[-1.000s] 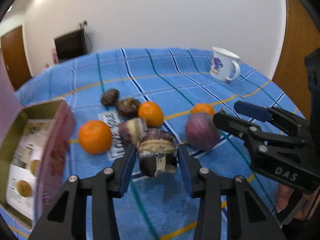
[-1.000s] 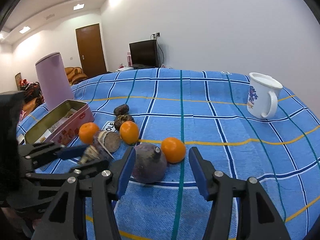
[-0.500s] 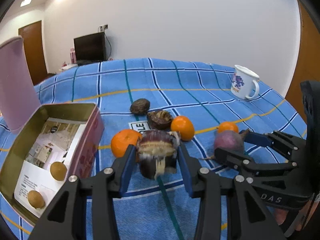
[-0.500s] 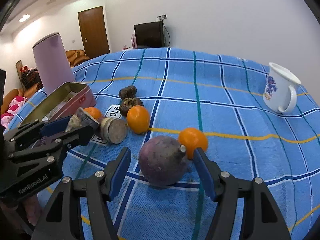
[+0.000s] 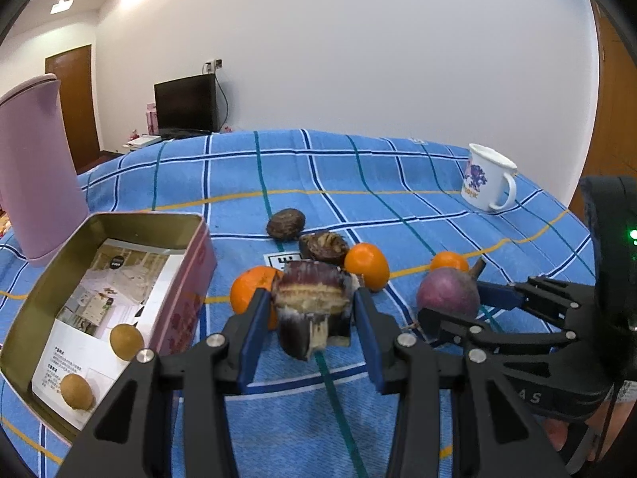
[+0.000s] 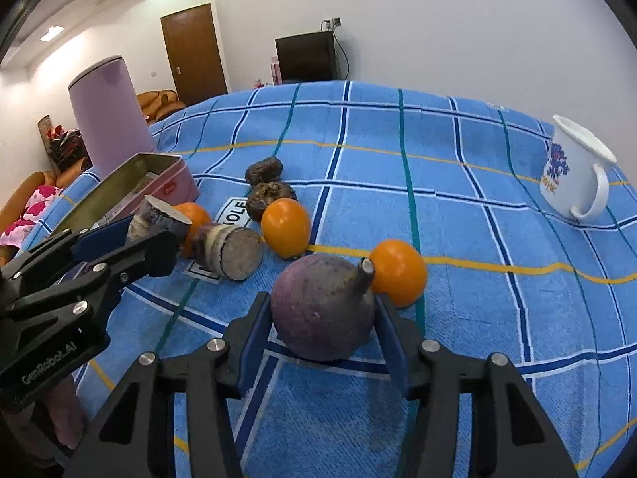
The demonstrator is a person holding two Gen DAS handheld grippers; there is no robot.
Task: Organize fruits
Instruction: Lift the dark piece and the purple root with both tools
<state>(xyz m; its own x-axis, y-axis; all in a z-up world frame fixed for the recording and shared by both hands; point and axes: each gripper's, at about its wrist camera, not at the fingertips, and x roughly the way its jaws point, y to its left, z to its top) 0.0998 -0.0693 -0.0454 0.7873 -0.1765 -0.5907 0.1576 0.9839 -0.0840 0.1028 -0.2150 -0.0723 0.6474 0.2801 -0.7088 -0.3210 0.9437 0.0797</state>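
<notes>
At the far left, a pink container (image 5: 38, 167) is cut off by the frame edge, so its full shape cannot be seen. Just right of it lies an open tin box (image 5: 187, 267) on the blue checked cloth (image 5: 358, 183). A printed sheet lines the tin's floor, and two small brown fruits (image 5: 126, 341) rest on it near the closest corner; the print is too small to read.

The left gripper (image 5: 308, 320) is clamped on a dark purple cut piece (image 5: 312, 306), lifted off the cloth; both blue pads press its sides. This piece hides most of an orange (image 5: 249, 290) behind it. A label (image 6: 235, 209) on the cloth is largely covered; only a few letters show. A second cut piece (image 6: 235, 253) lies on that label, its pale flat face turned toward the right wrist camera. Farther back sit two dark wrinkled fruits (image 6: 263, 170), too shadowed to identify, and a second orange (image 6: 286, 227).

To the right, the right gripper (image 6: 322, 328) is closing around a round purple fruit (image 6: 322, 314) that rests on the cloth; the pads touch its sides. Its stub partly covers a third orange (image 6: 398, 271). At the far right stands a white mug (image 6: 573, 175), its motif indistinct. The person's hands are barely visible at the frame's lower edges.
</notes>
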